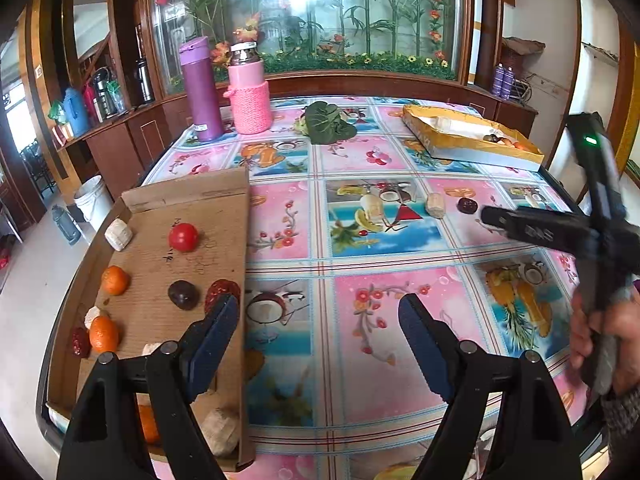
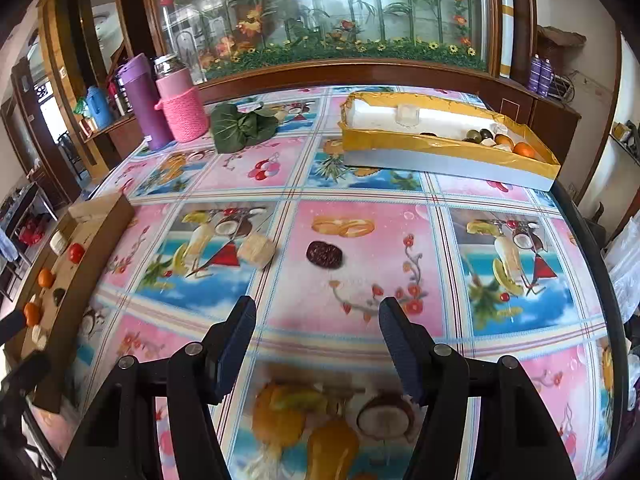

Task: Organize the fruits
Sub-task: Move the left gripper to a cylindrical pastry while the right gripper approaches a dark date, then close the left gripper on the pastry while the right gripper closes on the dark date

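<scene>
Pink and blue oilcloth printed with fruit pictures covered the tabletop (image 2: 360,184). Two loose pieces lay on it near the middle: a dark red wrinkled date (image 2: 325,255) and, just to its left in the right wrist view, a pale beige cube-shaped piece (image 2: 257,251); the two were near each other but not touching.

At the left edge of the tabletop sat a flat brown cardboard tray (image 1: 224,216). It held a red tomato-like ball (image 1: 183,237), a small orange (image 1: 115,280), a second orange (image 1: 103,333), a dark plum (image 1: 183,294), a red speckled slice (image 1: 222,290) and a white block (image 1: 118,234), all spread apart. At the far right stood a long box edged in yellow tape (image 2: 448,160), with several small fruits gathered at its right end.

At the back stood a tall purple flask (image 1: 200,88) and, just beside it, a pink bottle in a knitted pink sleeve (image 1: 249,92), with a bunch of dark green leaves (image 1: 328,122) to their right.

The left gripper (image 1: 319,312) hung over the tabletop beside the cardboard tray's right edge, its jaws spread wide with nothing between them. The right gripper (image 2: 317,318) hovered above the oilcloth on the near side of the date, its jaws also apart and holding nothing. In the left wrist view a person's hand (image 1: 600,332) gripped the black handle of that right gripper.
</scene>
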The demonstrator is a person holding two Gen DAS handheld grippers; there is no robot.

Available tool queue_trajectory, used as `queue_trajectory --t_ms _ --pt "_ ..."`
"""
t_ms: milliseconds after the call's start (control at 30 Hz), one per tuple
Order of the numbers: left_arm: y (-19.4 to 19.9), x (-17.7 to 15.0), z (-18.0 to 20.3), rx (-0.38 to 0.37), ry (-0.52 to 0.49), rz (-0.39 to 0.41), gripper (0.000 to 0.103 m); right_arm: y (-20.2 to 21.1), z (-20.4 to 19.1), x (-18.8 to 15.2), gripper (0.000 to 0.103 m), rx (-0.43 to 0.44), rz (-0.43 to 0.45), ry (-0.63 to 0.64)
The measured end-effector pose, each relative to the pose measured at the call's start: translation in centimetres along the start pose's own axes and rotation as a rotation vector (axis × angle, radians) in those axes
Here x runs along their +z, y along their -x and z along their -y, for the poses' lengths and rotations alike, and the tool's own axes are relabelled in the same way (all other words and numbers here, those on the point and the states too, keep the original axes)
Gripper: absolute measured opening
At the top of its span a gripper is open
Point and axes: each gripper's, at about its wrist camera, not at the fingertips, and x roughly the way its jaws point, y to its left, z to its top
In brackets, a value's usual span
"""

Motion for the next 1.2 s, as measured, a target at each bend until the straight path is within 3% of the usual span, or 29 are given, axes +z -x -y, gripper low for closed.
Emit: queue_trajectory --t_ms 200,300,400,433,767,933,1000,1100,1133,1200 --pt "-1.0 0.8 1.0 -0.021 -0.017 -0.011 0.082 -4.5 0.7 2.2 0.063 -0.042 -0.030 -0.013" --pt "-2.0 1.4 1.7 -0.033 -0.019 -0.028 0.082 -5.8 0.5 2.5 0.053 -0.041 -0.049 0.001" --pt "-3.2 2.0 2.7 -0.041 -0.025 -0.043 0.082 -5.9 0.2 2.6 0.032 -0.030 -0.039 0.029" --pt "-3.6 2.3 3.1 -0.042 -0.029 -0.047 0.082 -5.9 0.2 2.5 0.029 -0.027 -0.038 0.036" --pt "-10.1 6.3 7.3 -0.094 0.006 -0.121 0.081 -3.6 4.2 2.6 0.029 0.016 0.016 -0.112" --pt "-13.5 7.6 9.7 -0.108 -0.009 -0.146 0.081 -3.1 5.5 2.6 0.029 -0.009 0.031 -0.157" --pt "-14.4 7.9 10.5 -0.101 -0.034 -0.134 0.076 -2.9 5.8 2.8 0.029 -0.003 0.036 -0.168" --pt "-15.5 8.2 11.3 -0.101 -0.061 -0.144 0.059 -2.7 5.8 3.0 0.029 -0.006 0.044 -0.166" --pt "-15.9 8.3 11.5 -0.106 -0.066 -0.154 0.049 -2.6 5.7 3.0 0.029 -0.002 0.046 -0.165" --pt "-16.0 8.2 12.0 -0.094 -0.086 -0.148 0.042 -2.5 5.7 3.1 0.029 0.002 0.050 -0.163"
